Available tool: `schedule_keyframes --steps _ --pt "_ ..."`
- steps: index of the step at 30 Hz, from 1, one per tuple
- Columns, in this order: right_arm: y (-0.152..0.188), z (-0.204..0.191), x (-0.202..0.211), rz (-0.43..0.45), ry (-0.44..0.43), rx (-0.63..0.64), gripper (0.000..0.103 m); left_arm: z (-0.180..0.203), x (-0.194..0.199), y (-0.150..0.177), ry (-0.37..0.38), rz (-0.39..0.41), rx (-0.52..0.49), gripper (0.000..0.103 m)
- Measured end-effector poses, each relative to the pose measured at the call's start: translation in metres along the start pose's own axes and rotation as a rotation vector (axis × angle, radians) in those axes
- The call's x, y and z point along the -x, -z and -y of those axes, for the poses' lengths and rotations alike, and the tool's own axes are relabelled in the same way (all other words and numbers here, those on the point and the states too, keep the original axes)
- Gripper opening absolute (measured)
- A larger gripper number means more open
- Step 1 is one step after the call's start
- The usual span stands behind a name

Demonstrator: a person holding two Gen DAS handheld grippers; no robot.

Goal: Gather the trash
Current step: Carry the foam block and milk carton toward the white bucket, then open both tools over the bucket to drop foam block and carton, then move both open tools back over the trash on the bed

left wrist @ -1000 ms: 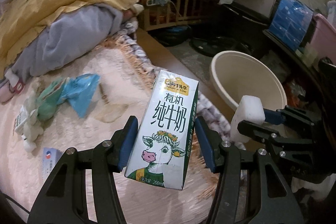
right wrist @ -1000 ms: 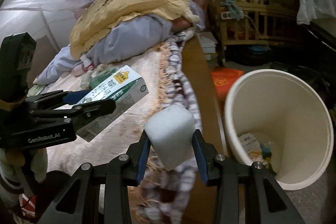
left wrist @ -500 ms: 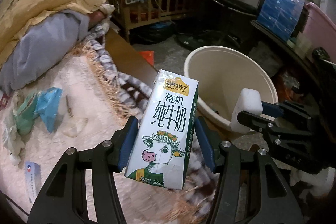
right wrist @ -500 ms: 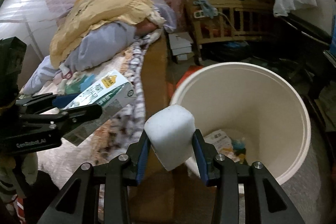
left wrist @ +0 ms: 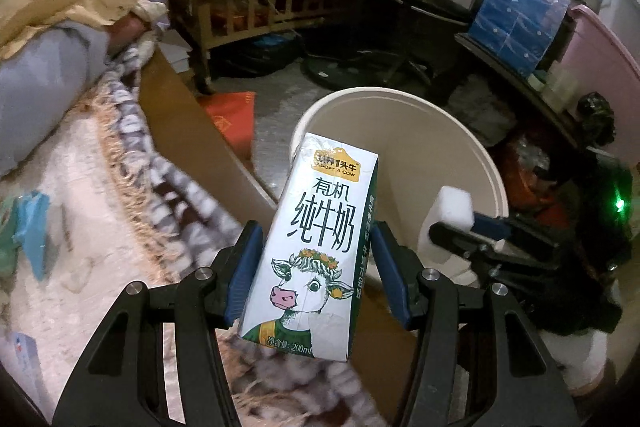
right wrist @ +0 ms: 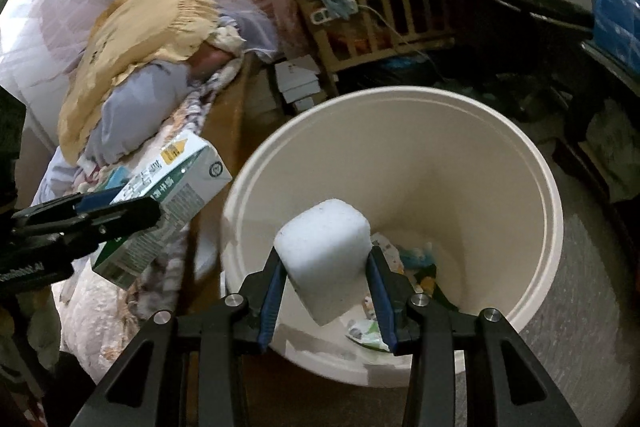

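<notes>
The left gripper (left wrist: 316,275) fingers clamp a milk carton (left wrist: 312,247) (cartoon cow on its front) above the bed's edge, beside a cream trash bin (right wrist: 532,187). The right gripper (right wrist: 326,287) fingers squeeze a white foam block (right wrist: 324,251) over the bin's opening.

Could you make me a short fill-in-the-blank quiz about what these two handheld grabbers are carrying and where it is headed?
1. The left gripper is shut on a carton of ____, printed with a cartoon cow.
2. The right gripper is shut on a white foam block held over the mouth of a cream-coloured ____.
3. The printed face of the milk carton carries a drawing of a ____.
4. Inside the trash bin, the bottom already holds some ____.

Missing words: milk; trash bin; cow; trash
</notes>
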State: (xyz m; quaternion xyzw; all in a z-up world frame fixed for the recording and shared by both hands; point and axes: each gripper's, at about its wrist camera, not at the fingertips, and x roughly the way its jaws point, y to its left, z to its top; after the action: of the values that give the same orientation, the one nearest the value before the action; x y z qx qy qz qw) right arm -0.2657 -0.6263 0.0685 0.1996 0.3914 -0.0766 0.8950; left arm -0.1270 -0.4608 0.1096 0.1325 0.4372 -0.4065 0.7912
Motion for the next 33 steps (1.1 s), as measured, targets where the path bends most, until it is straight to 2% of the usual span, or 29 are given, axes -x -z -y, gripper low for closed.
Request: schedule_keyframes --steps 4,6,11,13,14,17,21,33 --pt "0.000 0.010 -0.005 -0.010 0.015 -0.025 0.039 0.007 -0.012 -0.010 0.048 -0.010 0.018 0.055" --pt "0.000 0.013 -0.006 -0.010 0.023 -0.033 0.046 0.009 -0.017 -0.014 0.075 -0.016 0.037 0.055" --pt "-0.002 0.018 -0.004 -0.006 0.032 -0.057 0.049 0.011 -0.024 -0.019 0.144 -0.022 0.083 0.056" --pt "-0.002 0.018 -0.004 -0.007 0.036 -0.058 0.056 0.012 -0.023 -0.020 0.153 -0.018 0.081 0.058" --pt "-0.002 0.018 -0.004 -0.007 0.037 -0.061 0.063 0.011 -0.022 -0.020 0.155 -0.014 0.082 0.059" --pt "-0.001 0.018 -0.003 -0.004 0.030 -0.071 0.065 0.007 -0.018 -0.019 0.160 -0.011 0.090 0.060" --pt "0.001 0.017 -0.002 0.001 0.026 -0.070 0.065 0.000 -0.008 -0.015 0.130 -0.002 0.089 0.060" --pt "0.006 -0.005 -0.001 -0.004 0.010 -0.030 0.065 -0.027 0.032 0.012 -0.078 0.059 0.007 0.060"
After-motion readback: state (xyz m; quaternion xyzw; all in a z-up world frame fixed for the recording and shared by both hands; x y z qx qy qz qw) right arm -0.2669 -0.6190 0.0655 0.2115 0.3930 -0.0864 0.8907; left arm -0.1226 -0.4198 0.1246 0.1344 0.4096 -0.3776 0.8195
